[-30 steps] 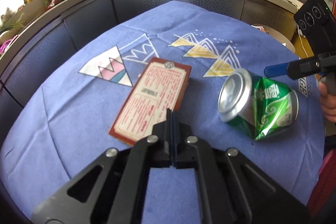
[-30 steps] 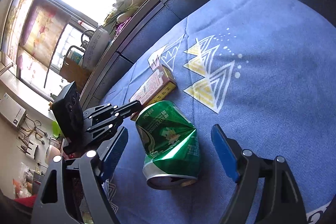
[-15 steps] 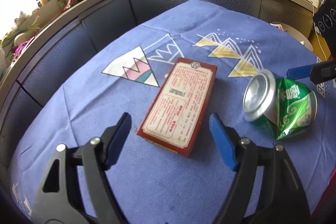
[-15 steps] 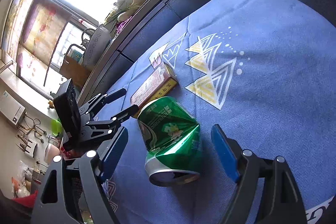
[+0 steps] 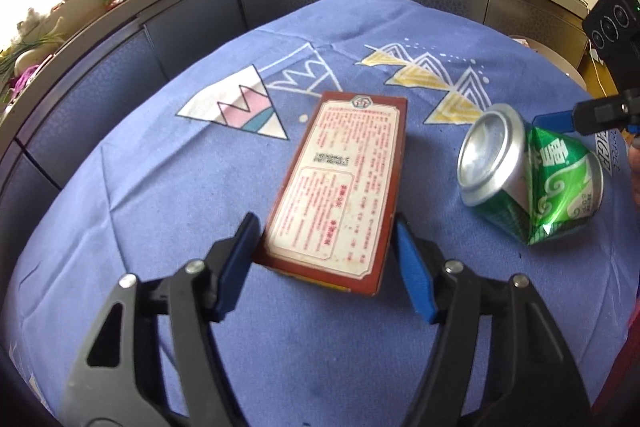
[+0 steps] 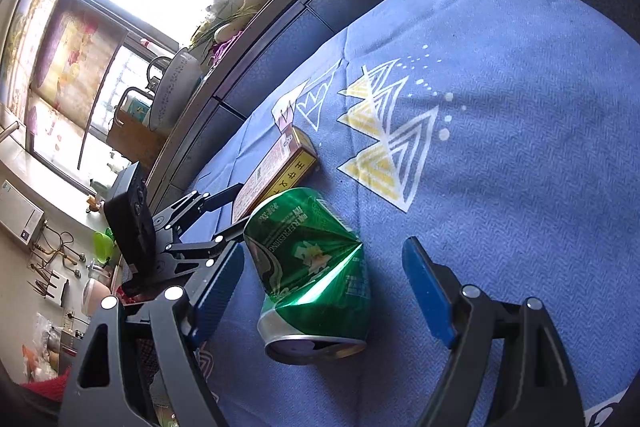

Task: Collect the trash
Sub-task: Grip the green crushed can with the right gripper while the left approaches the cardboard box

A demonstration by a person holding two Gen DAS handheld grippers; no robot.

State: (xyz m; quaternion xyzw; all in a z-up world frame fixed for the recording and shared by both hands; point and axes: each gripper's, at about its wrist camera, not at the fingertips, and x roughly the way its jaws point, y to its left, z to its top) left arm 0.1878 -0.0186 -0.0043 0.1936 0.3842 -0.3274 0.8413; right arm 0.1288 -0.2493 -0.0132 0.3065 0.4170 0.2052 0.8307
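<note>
Thin dented aluminium can, light and crushable, between the spread right gripper; stiff carton between the spread left gripper: grip long sides

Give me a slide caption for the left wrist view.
Open left gripper straddling the near end of a red box on the blue tablecloth, crushed green can alongside.

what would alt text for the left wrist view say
The open left gripper straddles the near end of a flat red box lying on a blue patterned tablecloth. A crushed green can lies on its side to the right, with the right gripper just beyond it.
</note>
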